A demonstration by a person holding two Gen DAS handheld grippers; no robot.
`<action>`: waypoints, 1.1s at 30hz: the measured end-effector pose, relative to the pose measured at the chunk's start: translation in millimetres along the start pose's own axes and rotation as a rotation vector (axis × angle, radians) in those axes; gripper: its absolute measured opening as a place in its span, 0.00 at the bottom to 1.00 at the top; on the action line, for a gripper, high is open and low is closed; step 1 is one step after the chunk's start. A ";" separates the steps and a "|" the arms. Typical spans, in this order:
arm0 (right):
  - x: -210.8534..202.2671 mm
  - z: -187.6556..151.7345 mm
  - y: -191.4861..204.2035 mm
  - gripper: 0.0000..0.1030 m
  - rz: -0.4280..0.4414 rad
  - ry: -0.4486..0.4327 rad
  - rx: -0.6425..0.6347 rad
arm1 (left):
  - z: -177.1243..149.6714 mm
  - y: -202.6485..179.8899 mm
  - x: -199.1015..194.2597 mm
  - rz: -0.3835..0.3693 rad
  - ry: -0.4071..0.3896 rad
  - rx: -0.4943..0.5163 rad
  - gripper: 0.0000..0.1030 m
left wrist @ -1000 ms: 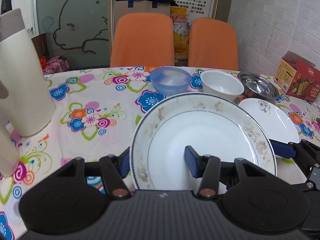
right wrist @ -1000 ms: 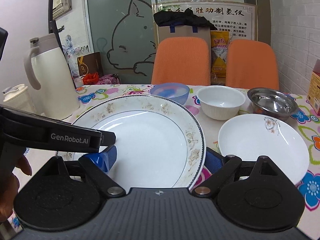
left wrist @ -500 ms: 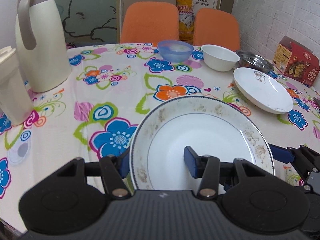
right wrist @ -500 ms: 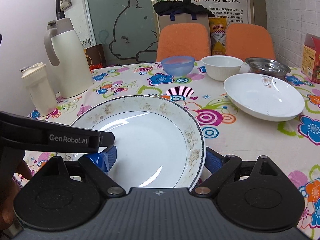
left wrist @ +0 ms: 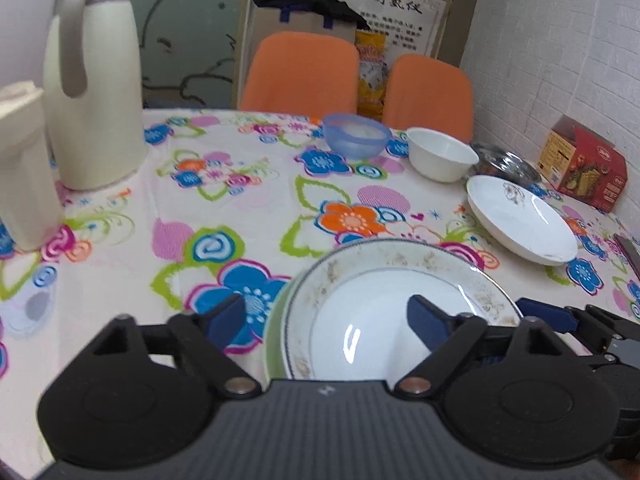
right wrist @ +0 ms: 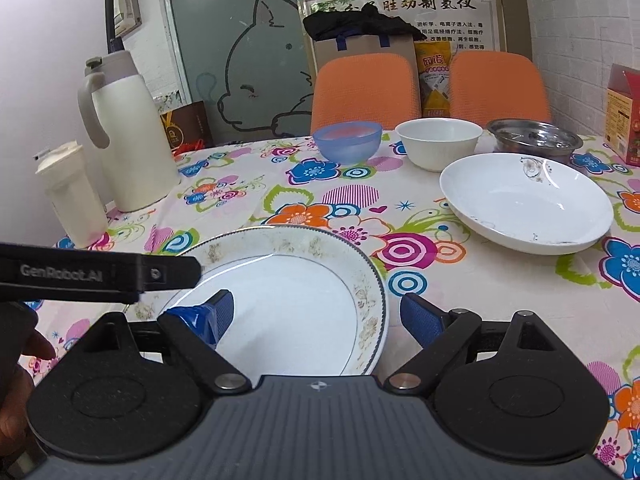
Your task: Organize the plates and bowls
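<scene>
Straddling the left rim of the gold-trimmed plate (left wrist: 392, 304) with the left claw (left wrist: 326, 322), jaws apart, gripping nothing: keeping one pad over the plate's well, the other off outside the rim. Mirroring that on the right rim with the right claw (right wrist: 318, 318), spread wide too, showing no visible contact with the rim. Reading the plate as lying flat on the bench (right wrist: 460, 292), close to its near edge, roughly midway between both claws. Looking outward: seeing the white deep plate (right wrist: 524, 200) ahead and to the right, toward the bench's right edge, well apart from the gold-trimmed one. Seeing the blue bowl (right wrist: 346, 146), white bowl (right wrist: 440, 142) and steel bowl (right wrist: 534, 140) lining the far edge. Judging the right claw as nearer the white deep plate, so expecting a forward-right reach, meeting its near rim edge-on. Watching for slip on glazed ceramic.
</scene>
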State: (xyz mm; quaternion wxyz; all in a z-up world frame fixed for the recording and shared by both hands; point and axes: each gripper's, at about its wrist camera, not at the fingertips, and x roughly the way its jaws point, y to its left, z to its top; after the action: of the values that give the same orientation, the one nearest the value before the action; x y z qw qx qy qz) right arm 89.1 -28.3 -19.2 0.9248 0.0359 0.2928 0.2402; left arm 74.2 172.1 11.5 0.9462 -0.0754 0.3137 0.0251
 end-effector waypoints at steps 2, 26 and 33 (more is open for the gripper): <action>-4.7 2.7 -8.1 0.75 -0.011 -0.014 0.031 | 5.3 -2.5 -13.5 0.014 -0.051 0.036 0.91; -39.2 6.1 -142.4 0.76 -0.175 0.007 0.292 | 43.6 -78.1 38.4 -0.133 0.105 0.055 0.98; -9.8 44.3 -185.1 0.76 -0.212 0.018 0.232 | 86.7 -114.2 102.5 -0.261 0.192 0.033 0.98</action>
State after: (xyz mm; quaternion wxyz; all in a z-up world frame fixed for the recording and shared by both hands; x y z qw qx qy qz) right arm 185.3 -192.9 -15.9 0.9319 0.1093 0.3291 0.1061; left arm 218.4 73.2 33.4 0.9081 -0.1019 0.3907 -0.1106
